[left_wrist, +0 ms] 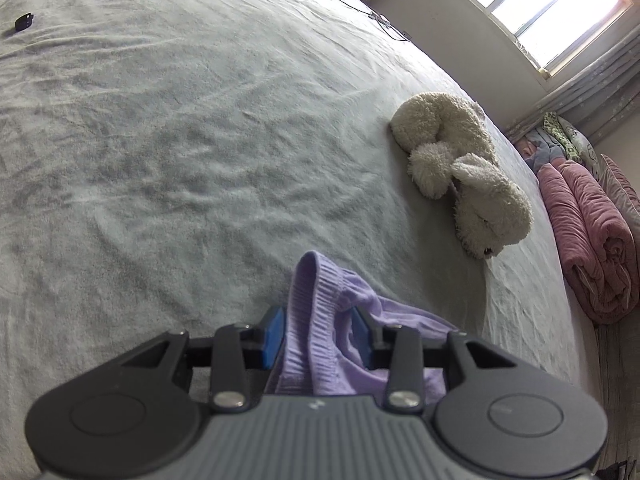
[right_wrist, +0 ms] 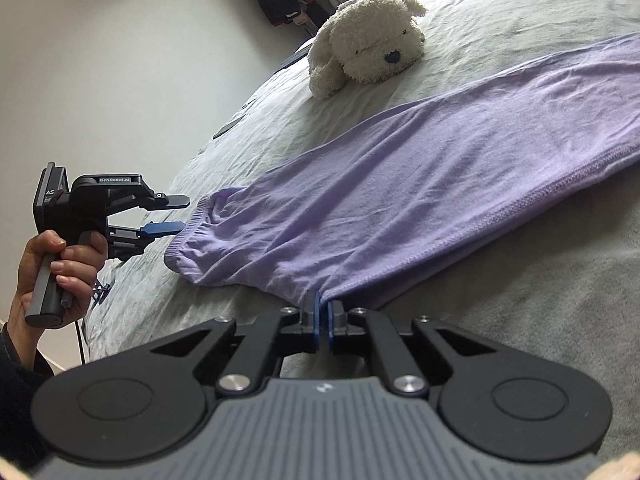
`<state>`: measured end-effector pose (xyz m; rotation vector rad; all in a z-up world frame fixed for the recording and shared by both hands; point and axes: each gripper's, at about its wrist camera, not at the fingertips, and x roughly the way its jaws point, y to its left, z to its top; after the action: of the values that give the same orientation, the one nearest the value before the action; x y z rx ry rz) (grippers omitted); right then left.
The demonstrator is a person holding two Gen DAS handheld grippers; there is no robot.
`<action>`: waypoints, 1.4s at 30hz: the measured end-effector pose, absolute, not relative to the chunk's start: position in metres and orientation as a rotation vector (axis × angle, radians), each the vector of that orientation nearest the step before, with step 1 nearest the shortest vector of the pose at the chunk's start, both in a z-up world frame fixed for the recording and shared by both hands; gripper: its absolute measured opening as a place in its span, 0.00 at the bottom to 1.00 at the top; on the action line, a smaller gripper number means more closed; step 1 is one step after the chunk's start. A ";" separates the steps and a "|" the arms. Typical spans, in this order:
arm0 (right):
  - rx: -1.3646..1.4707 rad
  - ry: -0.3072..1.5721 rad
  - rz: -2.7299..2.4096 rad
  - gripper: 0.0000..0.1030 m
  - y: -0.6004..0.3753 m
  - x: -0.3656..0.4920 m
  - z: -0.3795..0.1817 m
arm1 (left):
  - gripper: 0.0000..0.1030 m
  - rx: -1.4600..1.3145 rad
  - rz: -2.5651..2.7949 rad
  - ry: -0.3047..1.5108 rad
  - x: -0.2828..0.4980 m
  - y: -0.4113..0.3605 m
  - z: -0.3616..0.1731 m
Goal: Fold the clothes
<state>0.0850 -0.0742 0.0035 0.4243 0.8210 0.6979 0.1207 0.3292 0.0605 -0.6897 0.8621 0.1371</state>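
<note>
A lilac garment lies stretched across the grey bed. My right gripper is shut on its near hem, and the cloth puckers into the blue pads. At the left, a person's hand holds my left gripper at the garment's ribbed cuff, with a gap showing between its fingers. In the left wrist view the cuff stands up between the left gripper's blue pads, which stay well apart.
A cream plush dog lies on the bed beyond the garment. Rolled pink quilts sit past the bed's right edge, under a window. A small black object and a cable lie far off on the sheet.
</note>
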 end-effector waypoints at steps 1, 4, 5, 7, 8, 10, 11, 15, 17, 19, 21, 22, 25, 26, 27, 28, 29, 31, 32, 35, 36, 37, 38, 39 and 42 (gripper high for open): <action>0.410 0.812 0.688 0.17 -0.074 0.078 0.008 | 0.38 -0.701 0.134 0.861 0.120 0.331 0.059; 0.347 0.784 0.666 0.38 -0.071 0.058 0.020 | 0.37 -0.790 0.112 0.839 0.116 0.342 0.056; 0.275 0.767 0.660 0.38 -0.064 0.052 0.026 | 0.37 -0.824 0.101 0.832 0.115 0.346 0.055; 0.135 0.727 0.657 0.38 -0.046 0.043 0.039 | 0.36 -0.868 0.084 0.828 0.114 0.351 0.053; 0.079 0.704 0.663 0.38 -0.035 0.041 0.046 | 0.35 -0.887 0.077 0.827 0.114 0.353 0.051; 0.028 0.667 0.712 0.38 -0.012 0.042 0.059 | 0.35 -0.915 0.082 0.828 0.112 0.360 0.049; 0.005 0.649 0.738 0.38 -0.001 0.042 0.065 | 0.35 -0.932 0.087 0.824 0.110 0.365 0.048; -0.071 0.650 0.833 0.39 0.054 0.059 0.068 | 0.35 -0.987 0.092 0.797 0.100 0.389 0.044; -0.096 0.662 0.863 0.39 0.079 0.069 0.065 | 0.35 -0.990 0.093 0.791 0.095 0.398 0.042; -0.081 0.675 0.894 0.39 0.101 0.082 0.063 | 0.34 -0.984 0.071 0.796 0.093 0.401 0.040; -0.055 0.686 0.898 0.39 0.117 0.094 0.065 | 0.33 -0.973 0.033 0.799 0.092 0.401 0.038; -0.041 0.691 0.899 0.39 0.124 0.100 0.067 | 0.33 -0.967 0.010 0.801 0.093 0.400 0.038; 0.003 0.722 0.896 0.39 0.142 0.117 0.070 | 0.32 -0.958 -0.050 0.811 0.095 0.398 0.035; 0.004 0.739 0.895 0.39 0.148 0.123 0.070 | 0.32 -0.959 -0.062 0.817 0.095 0.396 0.034; -0.006 0.752 0.889 0.39 0.153 0.127 0.070 | 0.31 -0.961 -0.075 0.824 0.096 0.395 0.033; -0.033 0.769 0.883 0.39 0.160 0.130 0.068 | 0.30 -0.964 -0.087 0.830 0.097 0.394 0.031; -0.064 0.786 0.876 0.39 0.168 0.133 0.066 | 0.30 -0.964 -0.094 0.834 0.097 0.394 0.030; -0.142 0.803 0.849 0.38 0.179 0.132 0.059 | 0.28 -0.964 -0.098 0.844 0.098 0.395 0.027; -0.182 0.809 0.834 0.34 0.185 0.132 0.056 | 0.27 -0.967 -0.093 0.847 0.098 0.397 0.025; -0.150 0.806 0.826 0.06 0.183 0.127 0.054 | 0.25 -0.987 -0.080 0.848 0.098 0.404 0.021; -0.123 0.792 0.816 0.06 0.180 0.123 0.056 | 0.25 -0.989 -0.090 0.842 0.097 0.405 0.022; -0.111 0.783 0.800 0.05 0.177 0.121 0.057 | 0.25 -0.989 -0.104 0.834 0.096 0.404 0.024; -0.102 0.776 0.782 0.05 0.174 0.118 0.058 | 0.25 -0.984 -0.120 0.823 0.095 0.403 0.026; -0.099 0.770 0.760 0.05 0.172 0.118 0.059 | 0.25 -0.972 -0.135 0.812 0.094 0.401 0.029; -0.075 0.764 0.727 0.05 0.167 0.118 0.061 | 0.25 -0.945 -0.159 0.805 0.094 0.394 0.033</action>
<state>0.1185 0.1673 0.0607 -0.0745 0.7641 0.7267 0.0942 0.3938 0.0328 -0.9448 0.8046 -0.1588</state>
